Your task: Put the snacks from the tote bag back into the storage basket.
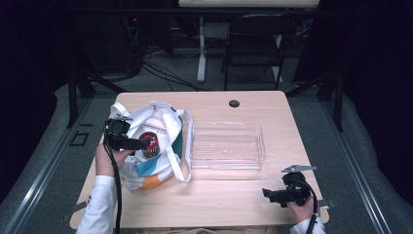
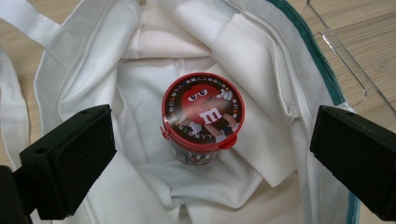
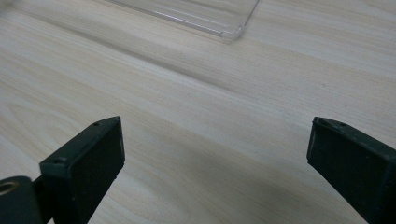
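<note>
Hovering over the mouth of the white tote bag (image 1: 158, 146), the left gripper (image 2: 212, 140) has its jaws spread wide w/ nothing between the pads; in the left gripper view the two black jaws stand either side of the candy tub (image 2: 202, 119), clear of it, not touching. Tub sits upright inside the bag, nested in the folds of white lining, red lid up w/ a cartoon face and a white "m" on it; dark printed body shows just below the lid rim. In the high view the tub (image 1: 150, 144) shows as a red-topped can in the bag's opening, just beside the tip of the left gripper (image 1: 139, 144), which the person's left hand (image 1: 104, 158) holds from the bag's left side. Bag lies on the wooden table (image 1: 234, 195), handles flopped out, teal and orange patches on its outside. Just right of the bag, nearly touching one handle, sits the clear plastic tray (image 1: 260, 141); its corner also shows at the top right of the left gripper view (image 2: 345, 60). Right gripper (image 1: 270, 195) is well apart from the bag, past the tray's near right corner, low over bare tabletop, held by the right hand (image 1: 302, 207). Its jaws are wide apart too, gripping nothing; right gripper view has wood grain between them and the tray's edge (image 3: 224, 28) further off.
</note>
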